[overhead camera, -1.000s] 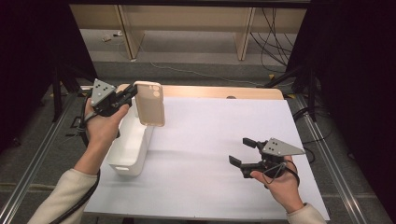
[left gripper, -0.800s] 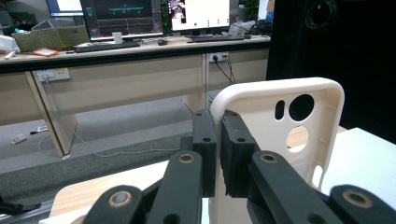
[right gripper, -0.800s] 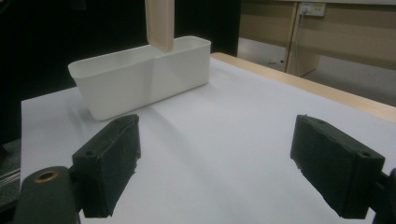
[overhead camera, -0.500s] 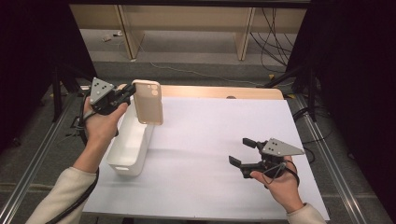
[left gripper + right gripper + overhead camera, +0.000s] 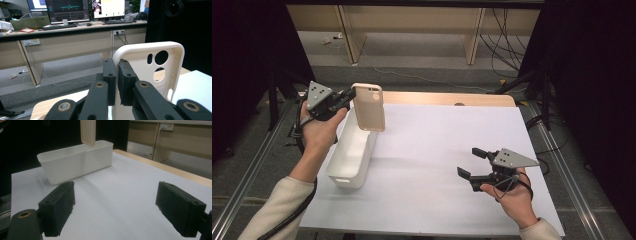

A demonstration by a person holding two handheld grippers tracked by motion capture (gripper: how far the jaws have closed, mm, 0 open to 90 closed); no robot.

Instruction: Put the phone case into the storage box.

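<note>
A cream phone case [image 5: 368, 107] hangs upright in the air over the far end of a white oblong bin [image 5: 352, 152]. My left gripper [image 5: 348, 96] is shut on the case's left edge. In the left gripper view the two black pads [image 5: 110, 77] pinch the rim of the case [image 5: 150, 75], whose camera cut-outs face me. My right gripper [image 5: 471, 162] rests low over the white sheet at the right, open with nothing between its jaws. In the right gripper view, the right gripper [image 5: 120, 207] looks past its wide-apart pads [image 5: 60, 207] at the bin [image 5: 75, 162] and the case's lower end [image 5: 88, 131].
A white sheet [image 5: 437, 150] covers the table, with a strip of wooden edge [image 5: 452, 98] at the back. Desk legs and cables stand on the floor beyond. Metal rails run along both sides of the table.
</note>
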